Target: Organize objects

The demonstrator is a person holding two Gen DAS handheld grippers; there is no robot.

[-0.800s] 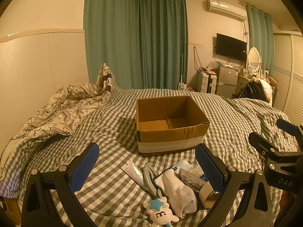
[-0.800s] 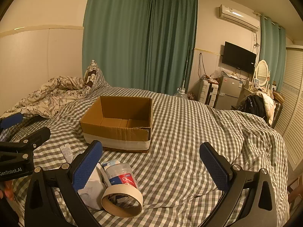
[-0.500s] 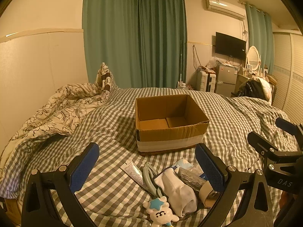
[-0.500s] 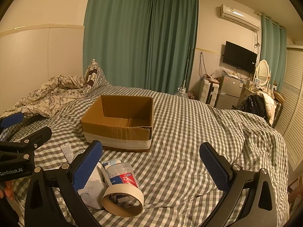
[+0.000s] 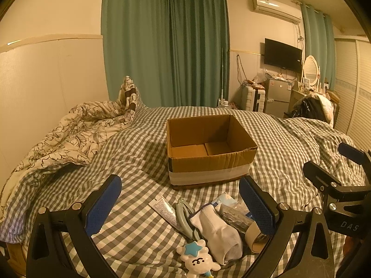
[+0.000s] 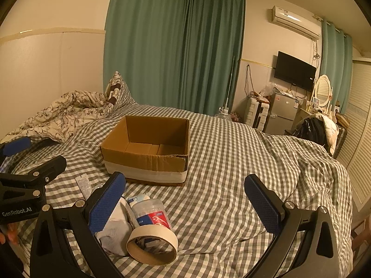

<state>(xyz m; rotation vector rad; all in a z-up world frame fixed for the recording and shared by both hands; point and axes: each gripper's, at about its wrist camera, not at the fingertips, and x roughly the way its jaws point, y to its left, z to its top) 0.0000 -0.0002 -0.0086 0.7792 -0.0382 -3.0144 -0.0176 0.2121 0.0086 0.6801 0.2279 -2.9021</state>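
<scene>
- Writing on the tools: "GenRobot.AI" is printed on the left gripper (image 6: 30, 185) as seen from the right wrist view, and "DAS" on the right gripper (image 5: 347, 180) in the left view.
- Both grippers are spread wide with nothing between their blue pads, and hover low over the checked bed cover (image 5: 129, 159).
- A cardboard box (image 5: 208, 150) sits open at mid-bed, a white tape band around its base, long side facing the cameras.
- Near it lies a pile: a tube (image 5: 163, 212) with print too small to read, long axis running from far left to near right.
- A white sock (image 5: 218, 229) points near, cuff toward the box.
- A jar (image 6: 150, 213) with a red and blue label lies on its side, touching a tape roll (image 6: 151, 245).
- A star toy (image 5: 197, 259) lies nearest.
</scene>
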